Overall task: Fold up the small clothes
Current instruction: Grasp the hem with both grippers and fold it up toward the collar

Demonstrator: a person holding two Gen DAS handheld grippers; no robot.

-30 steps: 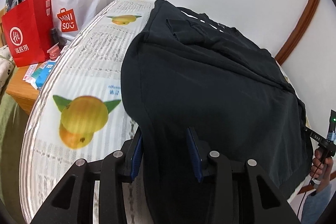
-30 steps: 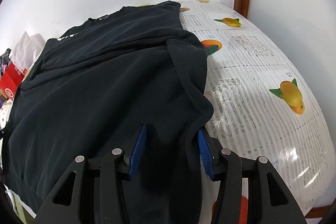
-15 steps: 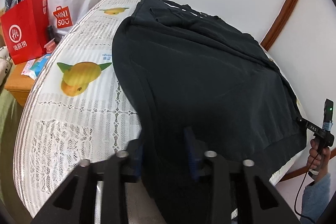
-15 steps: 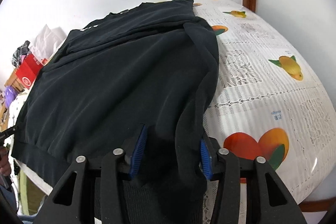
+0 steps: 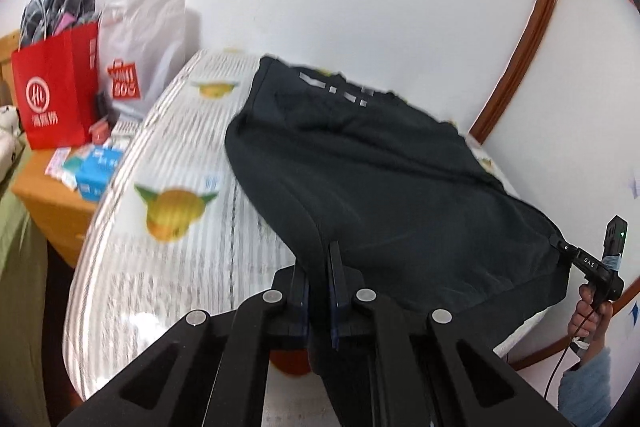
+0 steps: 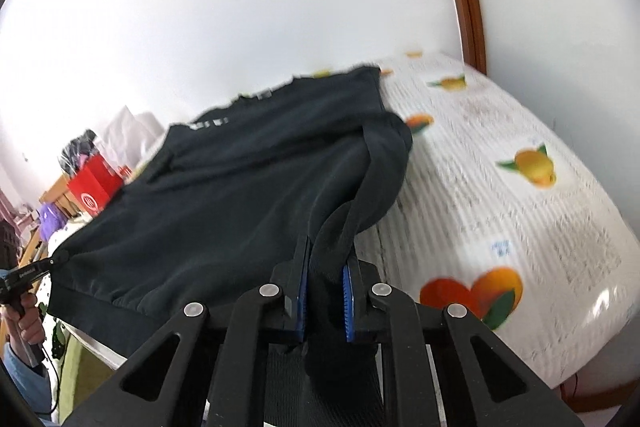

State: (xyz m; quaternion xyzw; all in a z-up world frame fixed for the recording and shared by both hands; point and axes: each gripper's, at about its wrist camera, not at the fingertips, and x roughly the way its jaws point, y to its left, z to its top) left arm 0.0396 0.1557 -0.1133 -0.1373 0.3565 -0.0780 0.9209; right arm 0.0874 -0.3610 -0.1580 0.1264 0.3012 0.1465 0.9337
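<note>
A black sweatshirt (image 5: pixel 380 187) lies spread across a bed (image 5: pixel 168 259) covered with a white sheet printed with fruit, its near hem lifted clear of the sheet at both corners while the far part with pale lettering rests on the bed close to the wall. In the left wrist view, the left gripper (image 5: pixel 318 283) is pinched narrow on the garment's near left corner, the dark cloth running up between the two blue-lined fingers (image 5: pixel 335 267) and hanging down below them. In the right wrist view, the right gripper (image 6: pixel 326 287) is closed on a thick bunch of the same sweatshirt (image 6: pixel 240 187) at its near right corner, where a folded sleeve (image 6: pixel 380 163) gathers into the jaws and a bulge of fabric sits between the blue pads (image 6: pixel 347 297). From the left wrist view the right gripper (image 5: pixel 568 249) appears small at the far right, clamped to the hem corner, with the person's right hand (image 5: pixel 592 307) around its handle and a cable trailing down. From the right wrist view the left gripper (image 6: pixel 54 261) shows at the far left edge, its tip at the opposite hem corner, held by the left hand (image 6: pixel 28 319). The hem is stretched between the two grippers. Beside the bed stand a red paper bag (image 5: pixel 56 91) and a white shopping bag (image 5: pixel 140 47) on a wooden nightstand (image 5: pixel 52 203), with small blue boxes (image 5: pixel 94 171) scattered near them.
</note>
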